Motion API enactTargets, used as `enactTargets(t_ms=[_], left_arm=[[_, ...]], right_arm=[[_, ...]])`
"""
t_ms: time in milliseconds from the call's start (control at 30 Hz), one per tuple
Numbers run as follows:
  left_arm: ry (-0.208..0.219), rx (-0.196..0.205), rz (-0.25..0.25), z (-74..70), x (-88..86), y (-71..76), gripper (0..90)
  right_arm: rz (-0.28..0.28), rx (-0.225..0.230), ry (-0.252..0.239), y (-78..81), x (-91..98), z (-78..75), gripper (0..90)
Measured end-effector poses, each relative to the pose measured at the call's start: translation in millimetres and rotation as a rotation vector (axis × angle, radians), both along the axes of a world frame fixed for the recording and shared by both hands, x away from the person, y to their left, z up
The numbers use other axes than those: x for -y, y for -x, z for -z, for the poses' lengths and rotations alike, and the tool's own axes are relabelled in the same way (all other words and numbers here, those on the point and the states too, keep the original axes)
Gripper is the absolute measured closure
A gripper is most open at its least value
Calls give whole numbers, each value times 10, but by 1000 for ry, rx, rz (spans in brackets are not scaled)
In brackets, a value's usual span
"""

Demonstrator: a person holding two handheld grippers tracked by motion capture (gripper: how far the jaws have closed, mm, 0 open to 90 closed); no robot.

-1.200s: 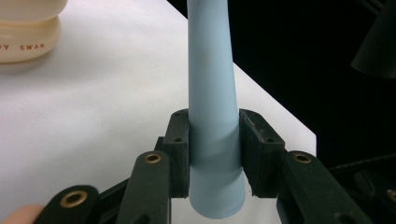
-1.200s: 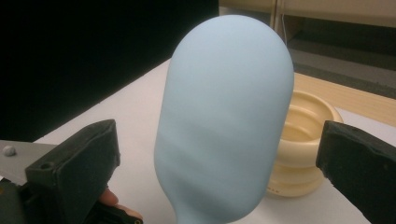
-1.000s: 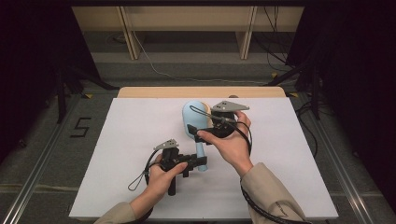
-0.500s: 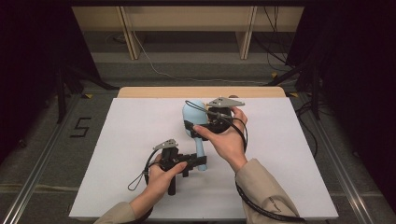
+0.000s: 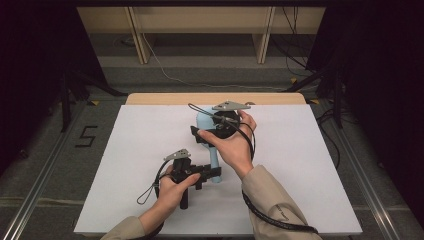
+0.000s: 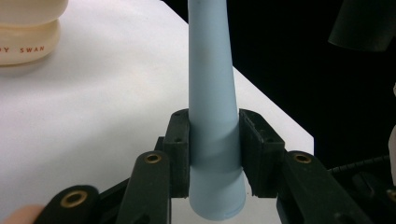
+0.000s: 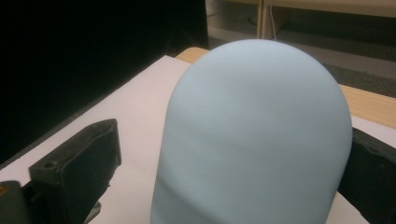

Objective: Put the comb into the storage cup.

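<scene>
Pale-blue and trumpet-shaped, the foam object (image 5: 214, 159) lies on the white table (image 5: 125, 165) with its narrow stem toward the person and its wide domed end away from them. In the left gripper view the two black pads (image 6: 180, 147) press against either side of the stem just above its flared foot, so the left gripper (image 5: 209, 172) is clenched on it. In the high view that gripper sits near the table's middle, held in the person's left hand (image 5: 170, 192).

The right gripper (image 7: 233, 154) has its jaws spread wide, one on each side of the domed end. The left pad (image 7: 77, 172) stands clearly apart from the foam; the right pad is largely hidden behind the dome, so whether it touches cannot be told. The right hand (image 5: 232, 147) holds this gripper over the far end of the object.

Count: one blue object, two grippers, two hands. One cream-coloured container (image 6: 28, 30) with printed lettering stands on the table, seen at the top left corner of the left gripper view.
</scene>
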State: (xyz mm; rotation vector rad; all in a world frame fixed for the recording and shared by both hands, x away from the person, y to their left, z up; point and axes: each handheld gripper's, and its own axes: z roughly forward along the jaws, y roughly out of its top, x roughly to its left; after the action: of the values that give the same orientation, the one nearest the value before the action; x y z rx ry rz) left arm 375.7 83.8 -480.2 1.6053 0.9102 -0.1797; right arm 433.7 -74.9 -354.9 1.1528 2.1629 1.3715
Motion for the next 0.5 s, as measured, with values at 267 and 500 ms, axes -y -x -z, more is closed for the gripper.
enactTargets(t_ms=[267,500], left_arm=[[1,-2,-5,2,-2,-1,655],[3,-4,-9,10,3,-2,654]], right_arm=[[52,-8,9,-15,-23,-5,99],[76,0,19,-5,-31,-12,155]])
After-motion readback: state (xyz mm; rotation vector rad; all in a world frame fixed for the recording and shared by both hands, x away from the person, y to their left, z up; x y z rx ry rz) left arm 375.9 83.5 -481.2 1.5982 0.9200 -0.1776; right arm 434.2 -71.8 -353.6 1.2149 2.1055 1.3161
